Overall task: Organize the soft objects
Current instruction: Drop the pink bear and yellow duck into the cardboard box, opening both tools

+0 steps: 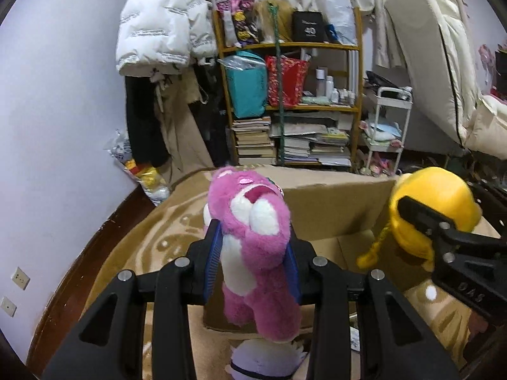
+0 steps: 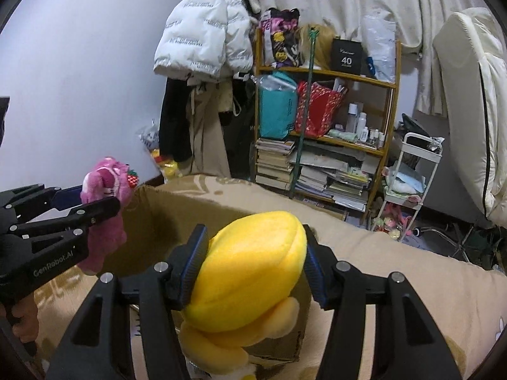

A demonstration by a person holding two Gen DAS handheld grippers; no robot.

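A cluttered bedroom — tan patterned blanket [image 1: 152, 231] below, wooden shelf [image 1: 317, 46] behind. The left hand-held gripper [image 1: 252, 266] pinches a pink plush bear [image 1: 253, 221] above an open cardboard box [image 1: 332, 202]. Just to the right, the right hand-held gripper [image 2: 253, 266] squeezes a yellow plush toy [image 2: 250, 266] — also over the box.

A bed spread with a tan, cream-patterned fleece blanket [image 1: 164, 231] carries an open brown cardboard box [image 1: 329, 202] set directly upon it; a white plush toy with a dark band [image 1: 266, 361] lies on the blanket just beside the box's near wall — partly hidden; beyond the bed, a dark wooden floor [image 1: 95, 253] runs along the lilac wall.
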